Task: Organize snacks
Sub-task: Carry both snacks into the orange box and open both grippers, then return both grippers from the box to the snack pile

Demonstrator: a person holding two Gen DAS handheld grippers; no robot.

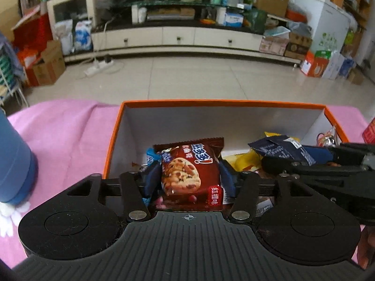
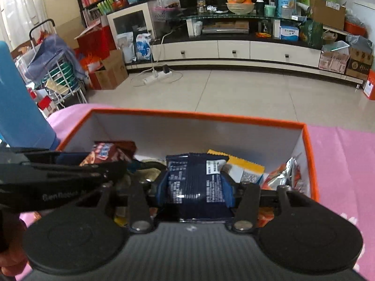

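— Where were the snacks?

— Both over the orange box on the pink tabletop. My left tool was clamped on the red cookie packet; my right tool gripped the navy packet.

— Handling?

— Light, soft, crinkly film, I judged. Cookies likely brittle, so pinch the wrapper's sides gently, mid-length, without crushing.

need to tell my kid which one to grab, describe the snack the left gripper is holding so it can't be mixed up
Find the orange box on the pink cloth. At its left end, the left gripper pinches a dark red cookie packet. Only this packet pictures a chocolate-chip cookie; the neighbouring packet is navy.
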